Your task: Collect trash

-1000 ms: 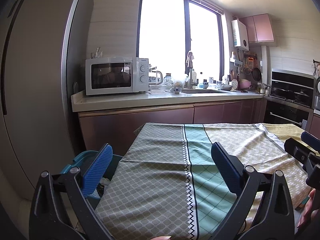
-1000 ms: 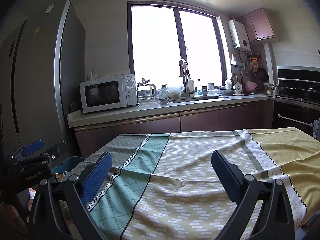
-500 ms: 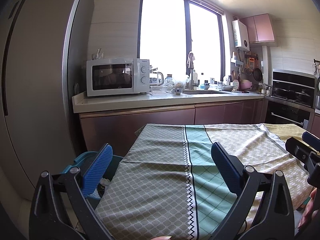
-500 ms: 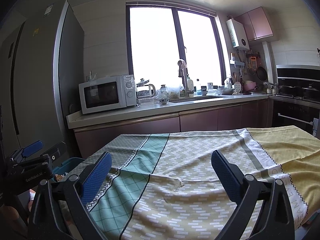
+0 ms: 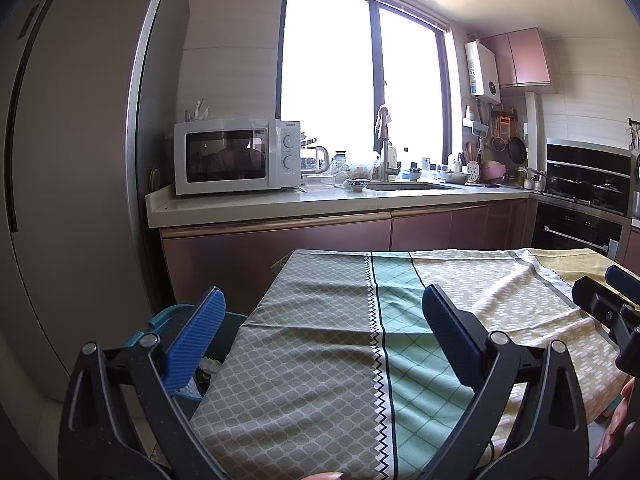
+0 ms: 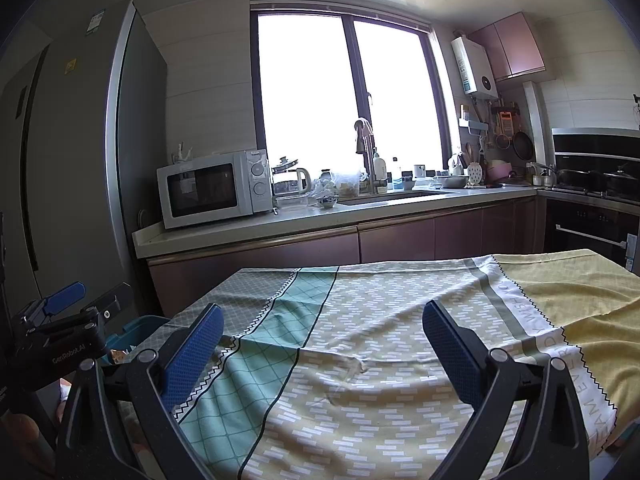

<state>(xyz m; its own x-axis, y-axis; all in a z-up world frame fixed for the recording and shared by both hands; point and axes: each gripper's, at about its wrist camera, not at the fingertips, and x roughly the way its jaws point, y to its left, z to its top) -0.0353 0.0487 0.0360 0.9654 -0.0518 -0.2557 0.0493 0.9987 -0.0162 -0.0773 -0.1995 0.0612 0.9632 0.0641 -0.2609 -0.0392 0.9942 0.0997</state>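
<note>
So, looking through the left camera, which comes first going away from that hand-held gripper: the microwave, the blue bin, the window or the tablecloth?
From the left hand-held gripper:
1. Tablecloth, right under and between its fingers.
2. Blue bin, low on the left, by the table edge.
3. Microwave, on the counter, left end.
4. Window, behind the counter.

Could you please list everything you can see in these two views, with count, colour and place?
Tablecloth: one, grey, green and yellow patterned, covering the table in front.
Bin: one, blue, on the floor left of the table, white scraps inside.
Fridge: one, grey, far left.
Microwave: one, white, left end of the counter.
Kettle: one, pale, right of the microwave.
Tap: one, metal, at the sink under the window.
Oven: one, black, right.
Left gripper: one, black with blue pads, open, empty.
Right gripper: one, same colours, open, empty.
</note>
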